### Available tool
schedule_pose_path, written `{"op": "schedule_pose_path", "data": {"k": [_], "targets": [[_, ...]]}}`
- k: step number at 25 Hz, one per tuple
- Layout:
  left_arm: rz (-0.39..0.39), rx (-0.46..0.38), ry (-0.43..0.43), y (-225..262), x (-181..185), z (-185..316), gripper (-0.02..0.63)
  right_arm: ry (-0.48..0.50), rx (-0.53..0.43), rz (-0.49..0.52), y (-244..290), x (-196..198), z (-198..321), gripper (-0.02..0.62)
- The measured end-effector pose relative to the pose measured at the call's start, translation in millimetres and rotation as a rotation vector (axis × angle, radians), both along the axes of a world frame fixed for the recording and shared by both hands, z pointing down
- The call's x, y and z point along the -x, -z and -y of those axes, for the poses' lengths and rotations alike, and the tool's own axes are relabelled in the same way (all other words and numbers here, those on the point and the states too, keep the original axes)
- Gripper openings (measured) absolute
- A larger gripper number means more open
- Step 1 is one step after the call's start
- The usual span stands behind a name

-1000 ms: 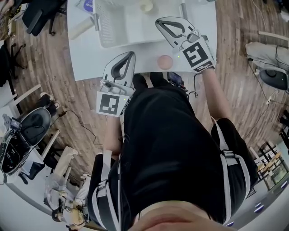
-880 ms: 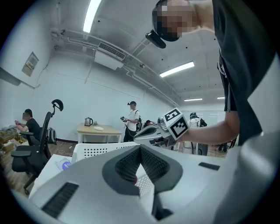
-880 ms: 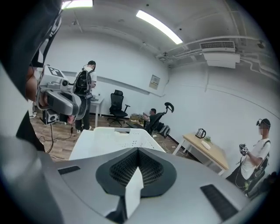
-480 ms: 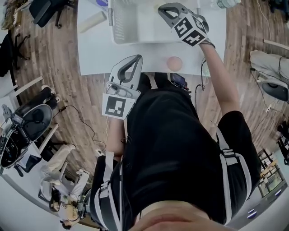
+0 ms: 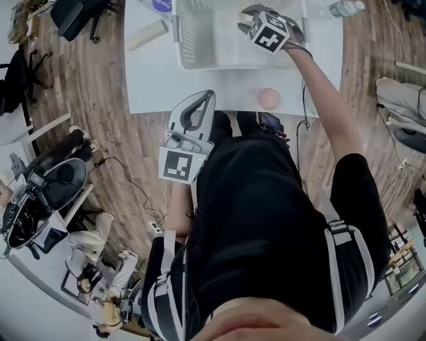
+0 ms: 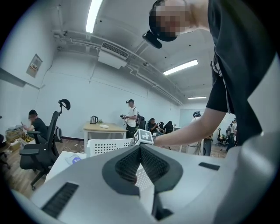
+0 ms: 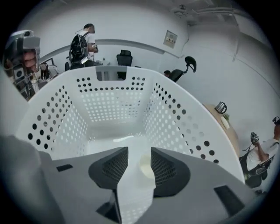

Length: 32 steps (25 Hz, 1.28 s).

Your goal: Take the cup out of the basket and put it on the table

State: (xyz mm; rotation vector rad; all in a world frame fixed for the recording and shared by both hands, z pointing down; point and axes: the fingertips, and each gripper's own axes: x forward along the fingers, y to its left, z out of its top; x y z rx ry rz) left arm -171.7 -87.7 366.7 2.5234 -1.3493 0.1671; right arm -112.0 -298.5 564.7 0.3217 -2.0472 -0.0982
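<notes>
Zero steps done: cup (image 7: 146, 167) in basket (image 7: 109, 98), btwn jaws of right gripper (image 7: 139, 151), just opened, ungripped; left gripper (image 6: 140, 148) clenched empty, outside basket. Grab + move remain.

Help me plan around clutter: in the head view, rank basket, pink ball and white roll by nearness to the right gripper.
1. basket: right gripper reaches in, fingers just opened, cup between them.
2. pink ball: near edge of table.
3. white roll: table's left.
</notes>
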Motion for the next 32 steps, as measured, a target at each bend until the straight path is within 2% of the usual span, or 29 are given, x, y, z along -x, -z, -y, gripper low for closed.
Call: {"op": "schedule_pose_path", "data": {"k": [5,19,22,24,32], "targets": [[0.006,0.007,0.021,-1.9,10.5,-0.5,0.020,0.016,0.016,-0.088,-35.6,-0.6,6.1,0.153],[0.010,0.018,0.041,-2.9,14.0,-3.4,0.020,0.069,-0.011,-0.208,-78.2,-7.4,14.3,0.149],[0.003,0.007,0.054,-1.3,14.8,-3.1,0.020,0.076,-0.039,-0.212,-76.4,-8.4,17.3,0.067],[0.001,0.003,0.060,-1.2,16.0,-4.3,0.020,0.088,-0.047,-0.218,-76.2,-8.6,16.3,0.035],[-0.002,-0.010,0.061,2.0,15.7,-7.3,0.020,0.116,-0.079,-0.188,-59.3,-4.2,10.8,0.032]]}}
